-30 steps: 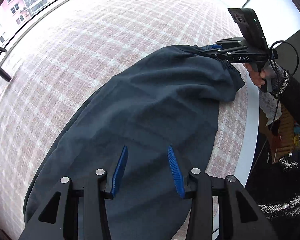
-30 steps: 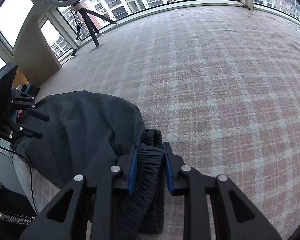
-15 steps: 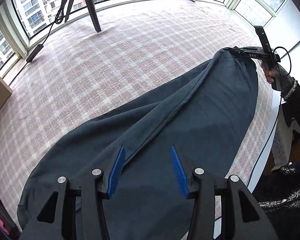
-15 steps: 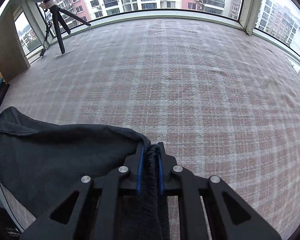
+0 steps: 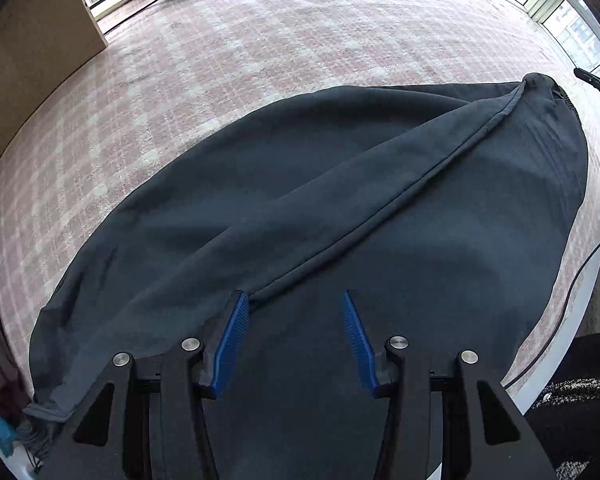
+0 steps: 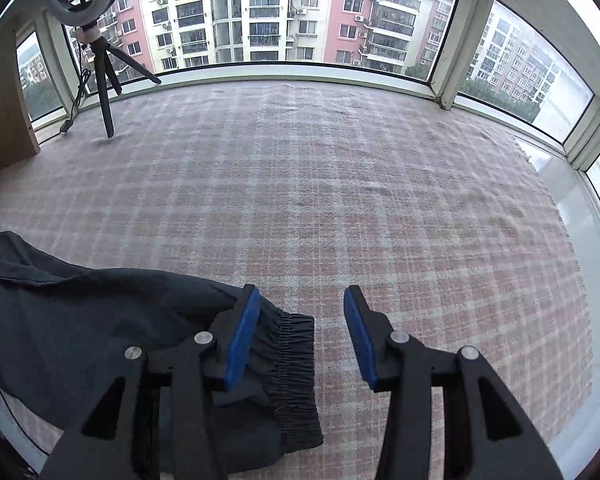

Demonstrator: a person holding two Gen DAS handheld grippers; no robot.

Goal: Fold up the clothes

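Below, your left gripper (image 5: 294,334) points down over the dark trousers (image 5: 340,208), fingers apart; your right gripper (image 6: 302,334) is opening above their elastic waistband (image 6: 296,364), gripping nothing.

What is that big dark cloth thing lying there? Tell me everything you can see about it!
It looks like dark grey-blue soft fabric trousers, laid out long and fairly flat on the pink checked woven blanket. A stitched seam runs along them as a raised fold. One end has a gathered, ribbed elastic band, lying flat. The right claw is opening just above that band, no longer pinching it. The left claw hovers open over the middle.
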